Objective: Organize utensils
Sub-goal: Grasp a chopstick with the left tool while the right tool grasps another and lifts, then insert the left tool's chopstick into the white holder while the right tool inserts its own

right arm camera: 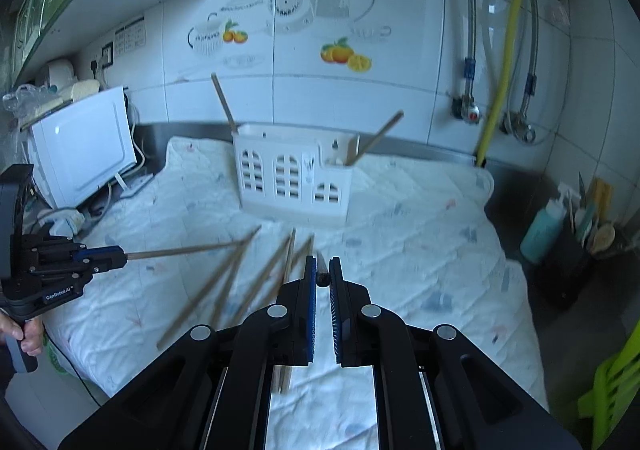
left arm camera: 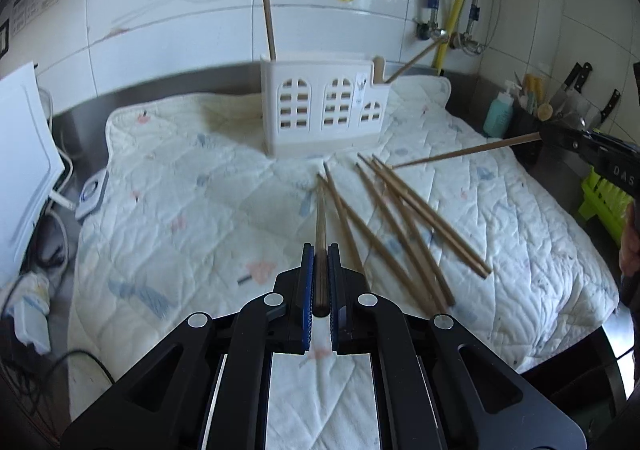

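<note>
Left gripper (left arm camera: pixel 321 250): jaws clamped on one wooden chopstick (left arm camera: pixel 320 234), which runs straight ahead toward the white holder (left arm camera: pixel 324 110).
Right gripper (right arm camera: pixel 322 264): jaws pinched tight on the end of a second chopstick (right arm camera: pixel 321 276), seen end-on; from the left wrist view its shaft (left arm camera: pixel 464 151) reaches in from the right, in front of the holder.
Loose chopsticks (left arm camera: pixel 400 218): a fan of several lying on the quilted mat (left arm camera: pixel 180 190), in front of the holder.
Holder: upright at the back of the mat, arched cut-outs facing forward; one chopstick (left arm camera: pixel 269 26) stands in its left end, another (left arm camera: pixel 412 60) leans out of its right end.
Blue bottle (left arm camera: pixel 498 112): right of the holder, off the mat.
</note>
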Available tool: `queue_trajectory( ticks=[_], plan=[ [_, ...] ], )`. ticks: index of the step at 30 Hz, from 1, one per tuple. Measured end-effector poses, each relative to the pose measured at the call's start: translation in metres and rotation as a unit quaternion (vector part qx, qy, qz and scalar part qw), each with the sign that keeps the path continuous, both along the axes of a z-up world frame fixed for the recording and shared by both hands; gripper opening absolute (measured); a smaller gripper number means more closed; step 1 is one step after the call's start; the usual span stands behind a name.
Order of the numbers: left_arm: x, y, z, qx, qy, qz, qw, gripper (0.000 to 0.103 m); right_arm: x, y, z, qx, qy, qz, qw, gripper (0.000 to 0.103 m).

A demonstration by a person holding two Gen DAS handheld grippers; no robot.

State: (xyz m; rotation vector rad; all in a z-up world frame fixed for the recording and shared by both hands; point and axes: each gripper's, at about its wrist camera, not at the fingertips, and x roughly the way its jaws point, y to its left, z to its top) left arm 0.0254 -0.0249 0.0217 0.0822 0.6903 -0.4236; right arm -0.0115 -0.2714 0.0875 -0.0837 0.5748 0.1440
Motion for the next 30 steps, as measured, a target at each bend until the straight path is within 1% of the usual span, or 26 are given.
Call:
queue_trajectory(
  ticks=[4, 9, 15, 18, 20, 23, 25, 27, 30],
  plan=[
    [0.018, -0.005, 0.028, 0.001, -0.015, -0.013, 0.9998, 0.005, 0.023, -0.007, 0.032, 0.009, -0.003, 0.015, 1.000, 0.007],
    [0.038, -0.017, 0.057, 0.015, -0.039, -0.026, 0.9988, 0.005, 0.052, -0.012, 0.078, 0.017, -0.010, 0.035, 0.999, 0.007],
    [0.061, -0.029, 0.089, 0.013, -0.059, -0.042, 0.9973, 0.005, 0.092, -0.014, 0.125, 0.011, -0.013, 0.045, 0.999, 0.007],
    [0.069, -0.033, 0.112, 0.001, -0.074, -0.050, 0.9960, 0.005, 0.109, -0.012, 0.144, 0.005, -0.015, 0.047, 0.999, 0.007],
    [0.073, -0.035, 0.130, -0.008, -0.093, -0.052, 0.9943, 0.005, 0.120, -0.012, 0.155, -0.001, -0.018, 0.045, 0.999, 0.007],
    [0.078, -0.038, 0.160, -0.021, -0.129, -0.051, 0.9901, 0.005, 0.136, -0.012, 0.162, 0.001, -0.011, 0.045, 0.999, 0.007],
    [0.083, -0.040, 0.179, -0.030, -0.153, -0.042, 0.9869, 0.005, 0.145, -0.010, 0.160, -0.002, -0.004, 0.044, 0.999, 0.007],
    [0.091, -0.042, 0.195, -0.043, -0.173, -0.036, 0.9834, 0.005, 0.156, -0.009, 0.155, -0.006, 0.005, 0.042, 0.999, 0.007],
    [0.107, -0.045, 0.209, -0.049, -0.201, -0.012, 0.9782, 0.005, 0.169, -0.007, 0.143, -0.008, 0.021, 0.042, 0.999, 0.007]
  ],
)
